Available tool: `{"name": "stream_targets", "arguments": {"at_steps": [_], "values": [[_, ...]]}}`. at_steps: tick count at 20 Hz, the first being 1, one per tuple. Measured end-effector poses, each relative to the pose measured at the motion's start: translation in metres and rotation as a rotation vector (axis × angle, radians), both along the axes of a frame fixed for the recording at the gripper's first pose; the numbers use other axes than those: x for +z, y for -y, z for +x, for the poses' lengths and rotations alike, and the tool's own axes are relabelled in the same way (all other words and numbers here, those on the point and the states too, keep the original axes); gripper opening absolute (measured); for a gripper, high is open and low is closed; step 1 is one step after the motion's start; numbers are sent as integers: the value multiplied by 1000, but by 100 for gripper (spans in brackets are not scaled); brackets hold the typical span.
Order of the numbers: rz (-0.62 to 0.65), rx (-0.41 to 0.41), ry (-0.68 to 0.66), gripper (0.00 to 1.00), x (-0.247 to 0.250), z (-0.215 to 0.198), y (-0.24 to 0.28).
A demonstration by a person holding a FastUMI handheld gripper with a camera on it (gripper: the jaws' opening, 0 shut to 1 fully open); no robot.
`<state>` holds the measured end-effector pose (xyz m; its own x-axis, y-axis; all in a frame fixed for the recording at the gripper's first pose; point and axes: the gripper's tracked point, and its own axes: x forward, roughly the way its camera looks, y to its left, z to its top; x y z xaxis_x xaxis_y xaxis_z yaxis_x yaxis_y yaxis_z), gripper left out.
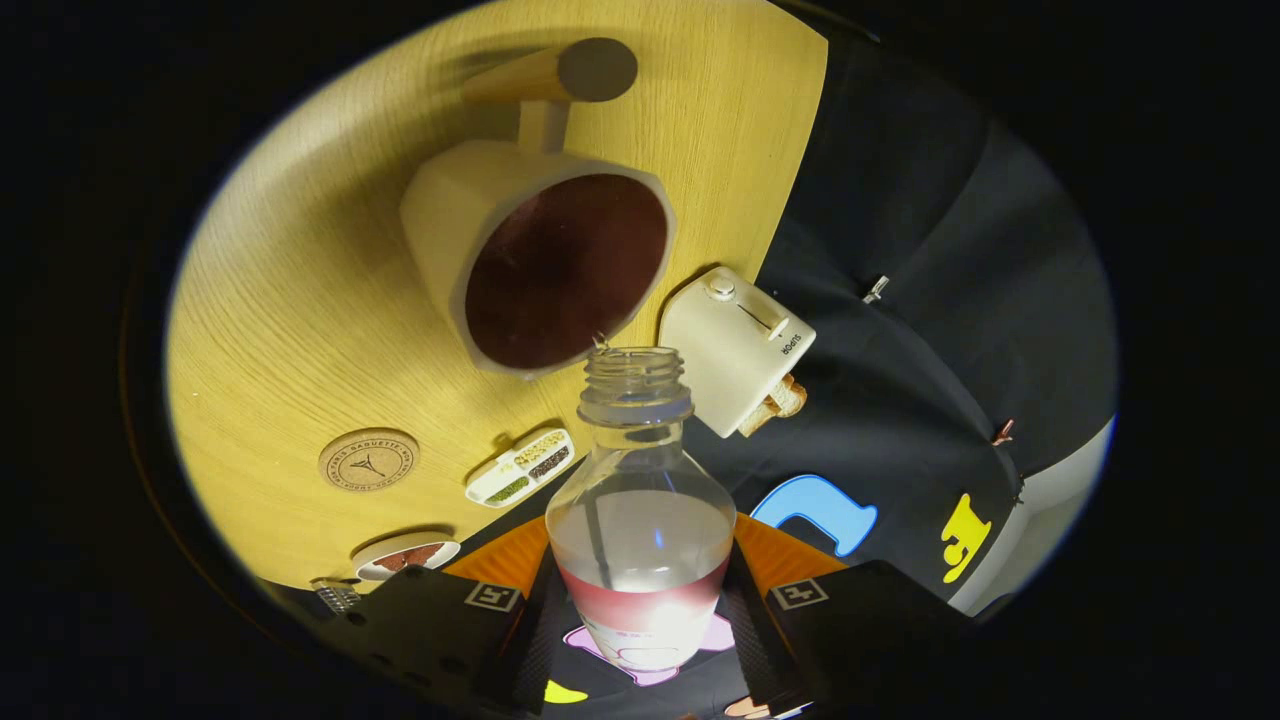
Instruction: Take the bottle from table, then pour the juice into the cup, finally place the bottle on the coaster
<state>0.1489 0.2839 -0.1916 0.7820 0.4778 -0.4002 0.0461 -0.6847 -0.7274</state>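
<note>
Between fingers: bottle (640, 500), clamped both sides by gripper (640, 625), tipped, open mouth just at cup (545, 265) rim. Table (300, 300) edge close beside toaster (737, 345); bare wood between cup and coaster (368, 459). Cup dark inside. Bottle part full, clear liquid. Divided tray (520, 467) with grains near coaster.

Pale wooden table (300, 300) with cup (540, 265), coaster (368, 459), toaster (735, 345), seed tray (520, 467), small dish (405, 556)

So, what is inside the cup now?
The cup holds dark reddish liquid, filling its opening. The bottom below is hidden. The bottle, gripped by the gripper, points its open mouth at the rim.
</note>
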Motion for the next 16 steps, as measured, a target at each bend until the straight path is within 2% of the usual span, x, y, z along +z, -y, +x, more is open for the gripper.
{"name": "stream_targets", "arguments": {"at_steps": [12,16], "values": [[7,-34,3,75,5,-11,2],[114,-143,-57,75,7,-16,14]]}}
